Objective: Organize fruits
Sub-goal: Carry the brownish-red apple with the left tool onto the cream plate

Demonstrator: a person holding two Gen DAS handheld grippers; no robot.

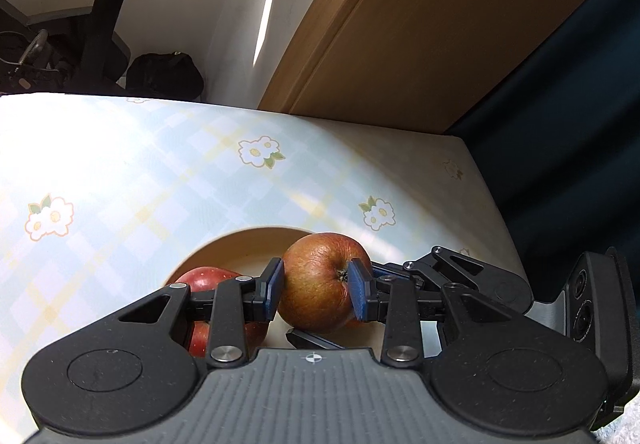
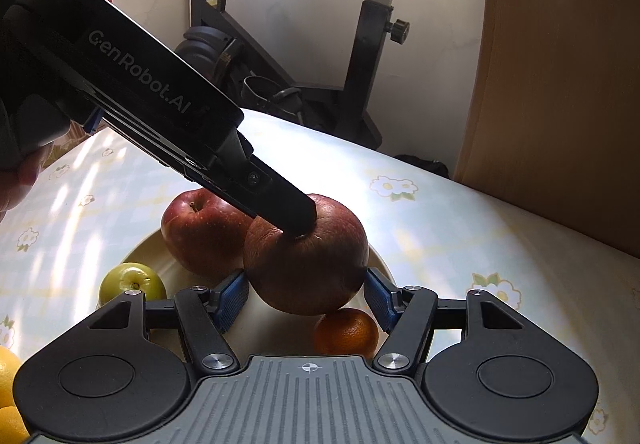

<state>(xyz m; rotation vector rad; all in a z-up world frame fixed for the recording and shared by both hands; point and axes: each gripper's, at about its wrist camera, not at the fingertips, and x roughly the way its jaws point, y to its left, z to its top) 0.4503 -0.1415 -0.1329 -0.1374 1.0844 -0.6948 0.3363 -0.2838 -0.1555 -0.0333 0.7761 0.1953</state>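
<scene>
A large red-brown apple [image 1: 320, 284] hangs just above a cream plate [image 1: 240, 248], and my left gripper [image 1: 318, 286] is shut on it with a blue pad on each side. In the right wrist view the same apple [image 2: 308, 268] sits between the blue pads of my right gripper [image 2: 306, 296], which touch its two flanks. The left gripper [image 2: 296, 215] reaches in from the upper left, one finger on the apple's top. A second red apple [image 2: 200, 228] lies on the plate [image 2: 140, 248] behind it.
A green apple [image 2: 132, 282] rests at the plate's left rim and an orange [image 2: 346, 332] lies below the held apple. Yellow citrus [image 2: 8, 376] shows at the bottom left. The flowered tablecloth [image 1: 140, 171] spreads around. An exercise bike [image 2: 360, 63] and a wooden panel [image 2: 560, 83] stand behind the table.
</scene>
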